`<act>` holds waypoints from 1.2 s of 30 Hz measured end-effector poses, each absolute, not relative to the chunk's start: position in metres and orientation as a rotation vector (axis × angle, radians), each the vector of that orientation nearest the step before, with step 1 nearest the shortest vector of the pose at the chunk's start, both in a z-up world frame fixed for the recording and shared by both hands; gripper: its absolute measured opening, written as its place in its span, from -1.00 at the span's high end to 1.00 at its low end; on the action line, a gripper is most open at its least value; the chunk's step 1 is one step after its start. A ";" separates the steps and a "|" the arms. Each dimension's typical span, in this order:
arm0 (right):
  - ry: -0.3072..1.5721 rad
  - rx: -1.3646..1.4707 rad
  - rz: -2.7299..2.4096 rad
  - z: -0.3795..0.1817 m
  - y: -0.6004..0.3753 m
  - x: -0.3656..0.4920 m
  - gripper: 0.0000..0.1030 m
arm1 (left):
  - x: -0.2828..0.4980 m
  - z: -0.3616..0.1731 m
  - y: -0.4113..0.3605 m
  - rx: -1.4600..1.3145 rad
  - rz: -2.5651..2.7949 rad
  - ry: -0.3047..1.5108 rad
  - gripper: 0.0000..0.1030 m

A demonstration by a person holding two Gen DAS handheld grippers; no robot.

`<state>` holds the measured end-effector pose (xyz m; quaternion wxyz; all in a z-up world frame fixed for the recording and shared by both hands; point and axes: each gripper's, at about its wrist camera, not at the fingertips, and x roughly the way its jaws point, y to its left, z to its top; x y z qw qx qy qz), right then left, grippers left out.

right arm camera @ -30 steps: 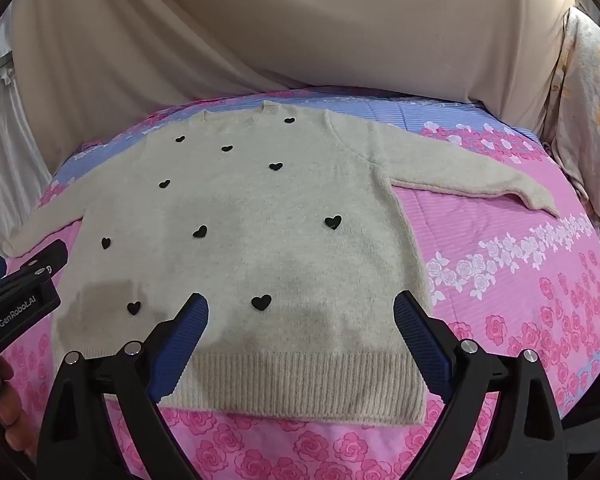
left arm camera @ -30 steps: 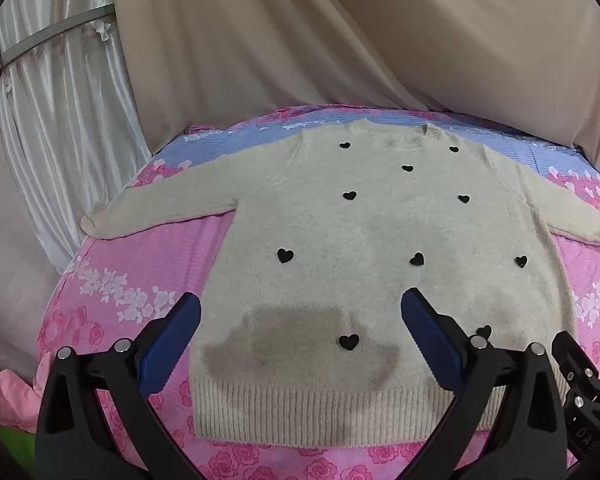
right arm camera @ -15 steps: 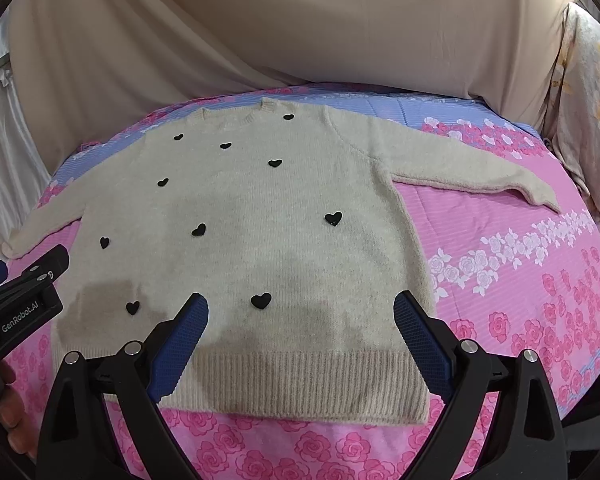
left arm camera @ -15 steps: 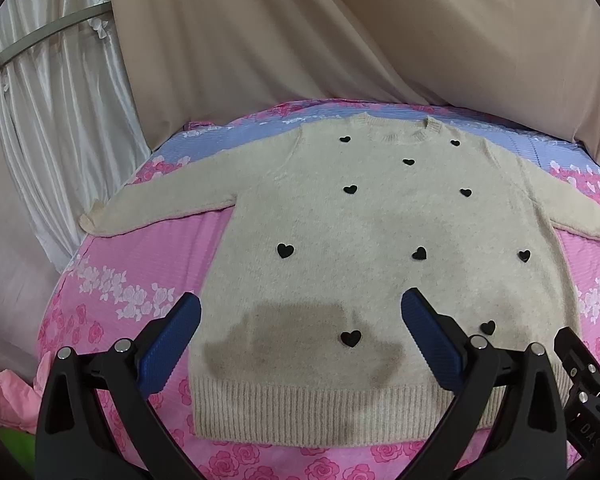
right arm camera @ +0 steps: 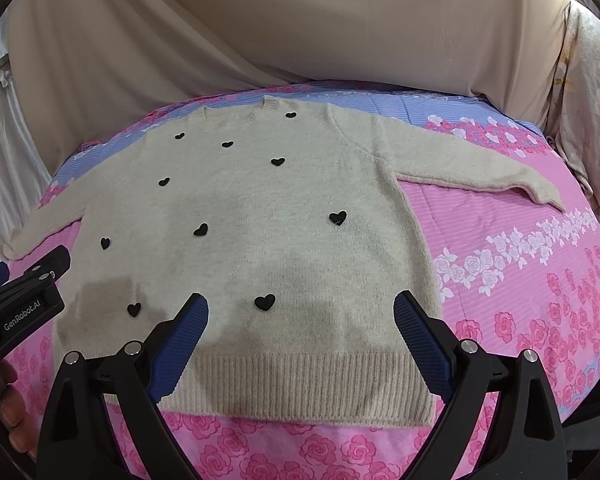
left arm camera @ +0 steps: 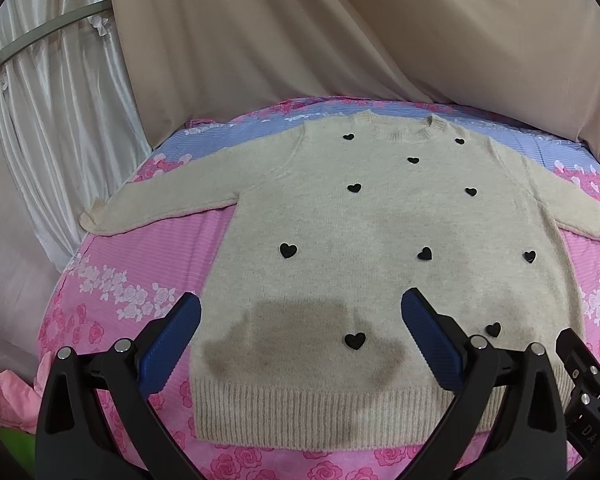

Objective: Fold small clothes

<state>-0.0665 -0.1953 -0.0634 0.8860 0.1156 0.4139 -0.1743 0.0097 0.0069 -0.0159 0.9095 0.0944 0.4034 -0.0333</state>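
Observation:
A cream knit sweater (left arm camera: 380,216) with small black hearts lies flat and face up on a pink floral bedsheet (left arm camera: 140,272), sleeves spread to both sides, ribbed hem nearest me. It also shows in the right wrist view (right arm camera: 284,208). My left gripper (left arm camera: 300,320) is open and empty, hovering above the hem's left half. My right gripper (right arm camera: 300,316) is open and empty above the hem's right half. The left gripper's body (right arm camera: 24,300) shows at the left edge of the right wrist view.
A beige curtain (left arm camera: 340,32) hangs behind the bed and a white curtain (left arm camera: 60,100) at the left. A floral cloth (right arm camera: 588,92) hangs at the right. The sheet's far band is blue (right arm camera: 412,104). Gripper shadows darken the sweater near the hem.
Both grippers have drawn back and risen slightly, so the sweater sits a little lower and fuller in view. The sweater has not moved.

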 end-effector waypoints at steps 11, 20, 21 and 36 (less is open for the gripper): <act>0.873 0.245 -0.354 -0.067 -0.197 -0.062 -0.79 | 0.016 -0.020 0.006 0.199 -0.066 0.848 -0.91; 0.876 0.246 -0.348 -0.070 -0.196 -0.059 -0.79 | 0.018 -0.022 0.004 0.202 -0.061 0.855 -0.91; 0.876 0.246 -0.348 -0.070 -0.196 -0.059 -0.79 | 0.018 -0.023 0.004 0.202 -0.058 0.856 -0.90; 0.880 0.248 -0.346 -0.072 -0.195 -0.058 -0.79 | 0.018 -0.025 0.002 0.204 -0.056 0.857 -0.91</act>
